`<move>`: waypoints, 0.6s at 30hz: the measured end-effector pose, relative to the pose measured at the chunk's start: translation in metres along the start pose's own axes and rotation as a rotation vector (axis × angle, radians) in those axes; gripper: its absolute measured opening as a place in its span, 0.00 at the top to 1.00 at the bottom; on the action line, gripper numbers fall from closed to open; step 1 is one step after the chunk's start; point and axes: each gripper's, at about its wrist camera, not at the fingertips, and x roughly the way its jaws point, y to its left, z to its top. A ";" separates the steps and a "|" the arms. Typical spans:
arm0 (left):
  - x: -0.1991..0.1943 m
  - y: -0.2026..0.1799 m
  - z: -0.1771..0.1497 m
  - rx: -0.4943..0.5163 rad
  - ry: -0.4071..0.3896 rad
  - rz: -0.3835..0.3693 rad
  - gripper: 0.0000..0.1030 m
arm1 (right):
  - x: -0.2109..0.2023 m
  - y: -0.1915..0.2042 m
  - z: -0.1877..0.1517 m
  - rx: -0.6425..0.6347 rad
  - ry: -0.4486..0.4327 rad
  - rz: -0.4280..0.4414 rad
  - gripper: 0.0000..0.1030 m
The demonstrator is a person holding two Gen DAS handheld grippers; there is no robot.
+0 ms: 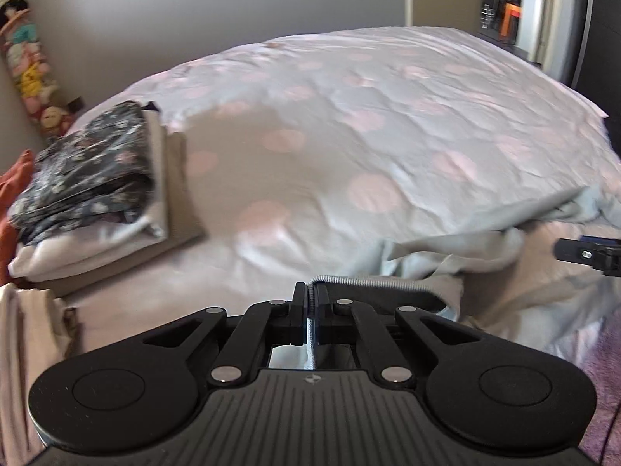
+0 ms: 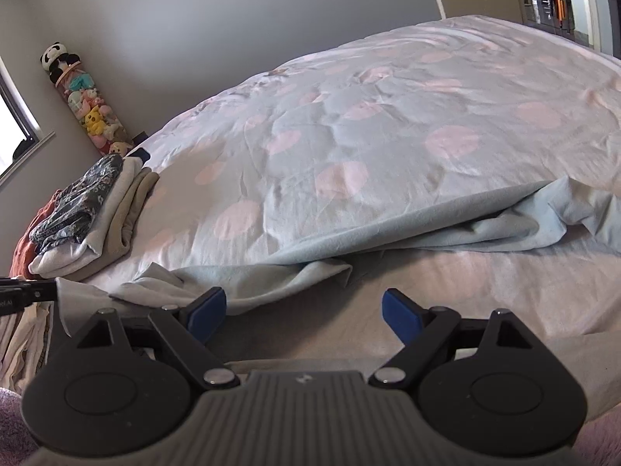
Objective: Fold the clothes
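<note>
A pale grey-blue garment (image 1: 446, 248) lies crumpled along the near edge of the bed; it also shows in the right wrist view (image 2: 271, 272). My left gripper (image 1: 310, 291) is shut on its ribbed hem (image 1: 368, 282), held low over the mattress. My right gripper (image 2: 304, 312) is open and empty, just in front of the garment's edge; its fingertip shows at the right of the left wrist view (image 1: 582, 252). The left gripper's tip shows at the far left of the right wrist view (image 2: 27, 291).
A stack of folded clothes (image 1: 93, 178) with a dark floral piece on top sits at the bed's left; it shows in the right wrist view (image 2: 85, 213). A dotted duvet (image 2: 388, 136) covers the bed. Orange cloth (image 1: 11, 190) and plush toys (image 2: 93, 116) stand left.
</note>
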 end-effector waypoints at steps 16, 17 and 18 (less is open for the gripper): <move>-0.015 0.060 -0.007 -0.088 -0.076 0.012 0.66 | 0.004 0.000 -0.001 0.007 0.030 -0.011 0.14; -0.017 0.055 -0.007 -0.042 -0.089 0.002 0.57 | 0.005 0.001 -0.001 0.006 0.032 -0.012 0.14; -0.019 0.049 -0.006 0.009 -0.103 -0.004 0.51 | 0.005 0.000 -0.001 0.009 0.037 -0.010 0.14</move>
